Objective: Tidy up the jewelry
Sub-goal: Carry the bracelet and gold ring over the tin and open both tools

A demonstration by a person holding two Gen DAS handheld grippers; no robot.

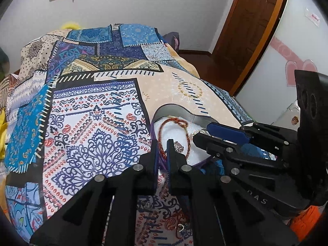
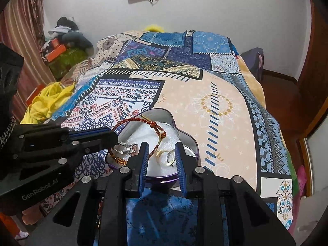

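A heart-shaped tin box (image 2: 184,137) with purple rim and white lining lies on the bed; it also shows in the left wrist view (image 1: 174,110). A red-orange braided bracelet (image 2: 141,122) hangs over its left rim, also seen in the left wrist view (image 1: 174,123). Rings (image 2: 169,157) and a sparkly ring (image 2: 125,148) lie on the lining. My left gripper (image 1: 162,153) is nearly shut at the box's left rim on the bracelet cord. My right gripper (image 2: 161,155) is open over the box's near edge, empty.
The patterned bedspread (image 2: 205,102) covers the bed. Small jewelry pieces (image 1: 147,206) lie on the cloth below my left gripper. Yellow cloth (image 2: 49,100) and clutter sit at the left. A wooden door (image 1: 252,20) is at the right.
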